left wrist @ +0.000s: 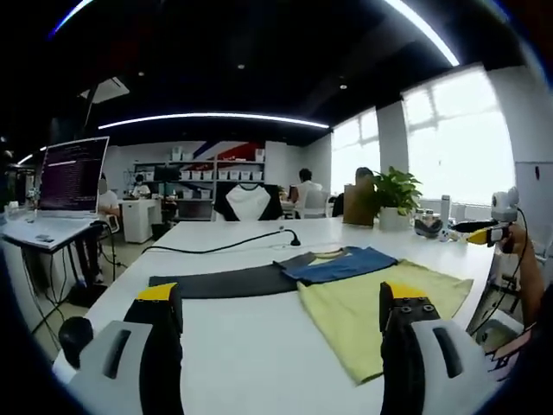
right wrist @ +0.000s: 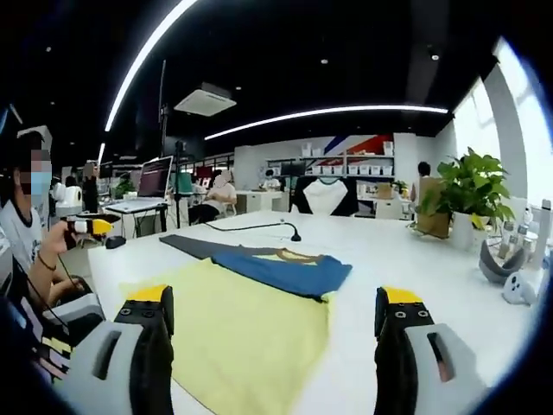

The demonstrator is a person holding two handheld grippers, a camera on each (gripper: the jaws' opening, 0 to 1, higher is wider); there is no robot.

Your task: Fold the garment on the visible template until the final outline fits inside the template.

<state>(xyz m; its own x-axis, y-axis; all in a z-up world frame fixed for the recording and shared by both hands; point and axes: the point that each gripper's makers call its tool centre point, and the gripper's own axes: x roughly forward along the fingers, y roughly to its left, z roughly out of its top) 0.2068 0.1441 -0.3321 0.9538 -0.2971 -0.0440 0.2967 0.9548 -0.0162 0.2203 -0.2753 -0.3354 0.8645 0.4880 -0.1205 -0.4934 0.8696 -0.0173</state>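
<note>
In the left gripper view, the left gripper point(left wrist: 281, 316) hangs over the white table point(left wrist: 233, 363) with its yellow-tipped black jaws spread wide and holding nothing, and beyond them lie a long dark grey strip point(left wrist: 220, 282), then the blue-and-dark garment point(left wrist: 339, 264), then the pale yellow rectangular template cloth point(left wrist: 371, 311) it partly overlaps. In the right gripper view, the right gripper point(right wrist: 272, 324) is likewise parted and empty above the yellow cloth (a potted green plant point(right wrist: 471, 186) stands far right).
</note>
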